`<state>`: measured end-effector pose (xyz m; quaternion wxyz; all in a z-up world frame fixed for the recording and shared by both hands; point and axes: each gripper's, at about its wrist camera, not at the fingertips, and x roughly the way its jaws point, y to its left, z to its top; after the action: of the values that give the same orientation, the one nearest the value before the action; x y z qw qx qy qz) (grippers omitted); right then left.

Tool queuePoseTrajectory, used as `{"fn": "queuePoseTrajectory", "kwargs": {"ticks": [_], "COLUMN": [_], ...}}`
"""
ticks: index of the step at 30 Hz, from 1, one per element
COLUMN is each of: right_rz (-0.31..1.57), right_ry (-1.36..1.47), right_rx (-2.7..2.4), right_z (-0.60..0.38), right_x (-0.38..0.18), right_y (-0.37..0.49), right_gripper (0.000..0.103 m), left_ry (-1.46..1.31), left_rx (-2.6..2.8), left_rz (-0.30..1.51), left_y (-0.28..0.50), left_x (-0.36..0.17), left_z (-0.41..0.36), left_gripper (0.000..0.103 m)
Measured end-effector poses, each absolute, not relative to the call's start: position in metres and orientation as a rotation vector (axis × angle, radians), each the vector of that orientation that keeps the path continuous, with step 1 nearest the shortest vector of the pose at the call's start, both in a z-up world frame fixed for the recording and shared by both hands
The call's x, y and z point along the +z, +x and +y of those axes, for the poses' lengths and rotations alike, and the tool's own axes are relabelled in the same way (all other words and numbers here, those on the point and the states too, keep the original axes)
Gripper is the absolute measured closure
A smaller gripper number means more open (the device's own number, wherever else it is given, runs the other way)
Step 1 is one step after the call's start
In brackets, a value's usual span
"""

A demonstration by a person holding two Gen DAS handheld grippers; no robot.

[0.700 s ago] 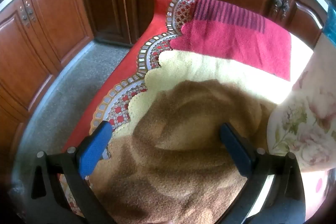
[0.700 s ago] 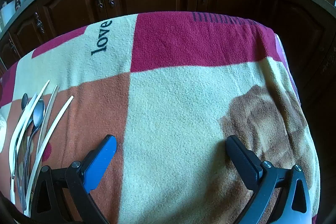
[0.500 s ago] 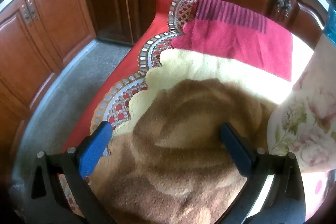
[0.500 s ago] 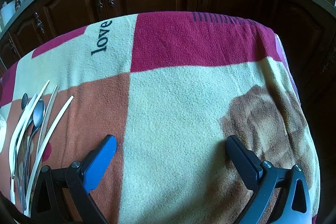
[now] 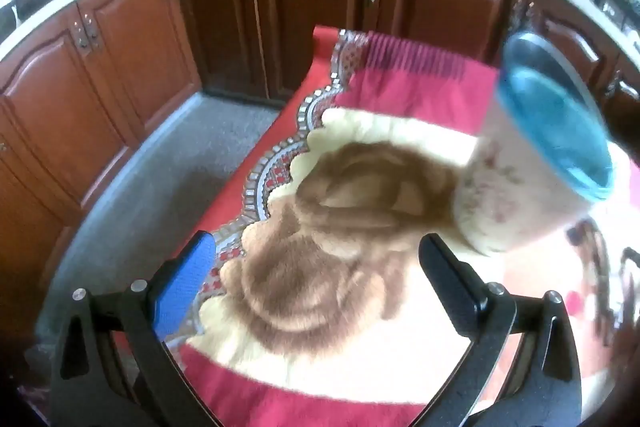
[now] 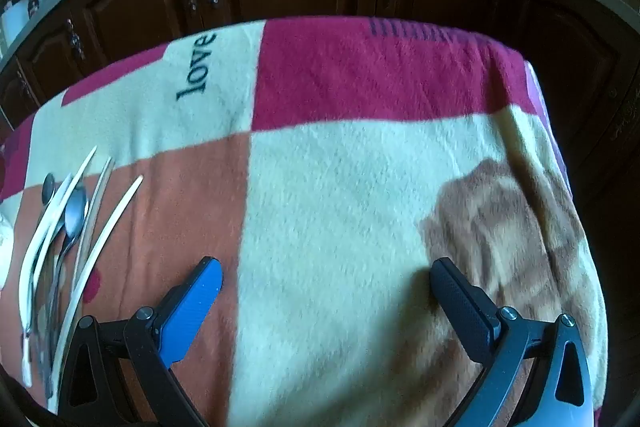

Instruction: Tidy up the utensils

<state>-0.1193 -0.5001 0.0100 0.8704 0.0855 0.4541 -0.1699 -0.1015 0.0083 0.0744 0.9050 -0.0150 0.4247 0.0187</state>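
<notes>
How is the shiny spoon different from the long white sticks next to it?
The metal spoon is dark grey and shiny; the white chopsticks are pale and dull. The spoon has a rounded bowl at its end, while the chopsticks are thin all the way and taper to points. The chopsticks reach farther up the blanket than the spoon. Both lie flat, bunched together, left of the open right claw.

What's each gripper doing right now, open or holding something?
Left gripper: open, holding nothing.
Right gripper: open, holding nothing.
</notes>
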Motion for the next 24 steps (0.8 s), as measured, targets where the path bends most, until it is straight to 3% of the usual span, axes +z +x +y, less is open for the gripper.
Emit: {"fn": "queuePoseTrajectory", "kwargs": {"ticks": [3, 11, 24], "right_rz": [0.976, 0.829, 0.728], "right_ry": [0.179, 0.196, 0.136], "right_rx": [-0.326, -0.239, -0.200], "right_z": [-0.491, -0.435, -0.324], "right_x": [0.017, 0.081, 0.147], "right_y": [-0.135, -0.221, -0.266], "right_gripper": [0.007, 0.007, 0.007], "left_ry": [-0.041, -0.062, 0.011], "left_rx": [0.023, -0.036, -0.222], "left_rz": [0.855, 0.785, 0.737], "left_y": [-0.115, -0.148, -0.200], "left_x": [0.092, 0.133, 0.161], "left_z": [0.007, -0.024, -0.102], "left_gripper": [0.001, 0.001, 0.001]}}
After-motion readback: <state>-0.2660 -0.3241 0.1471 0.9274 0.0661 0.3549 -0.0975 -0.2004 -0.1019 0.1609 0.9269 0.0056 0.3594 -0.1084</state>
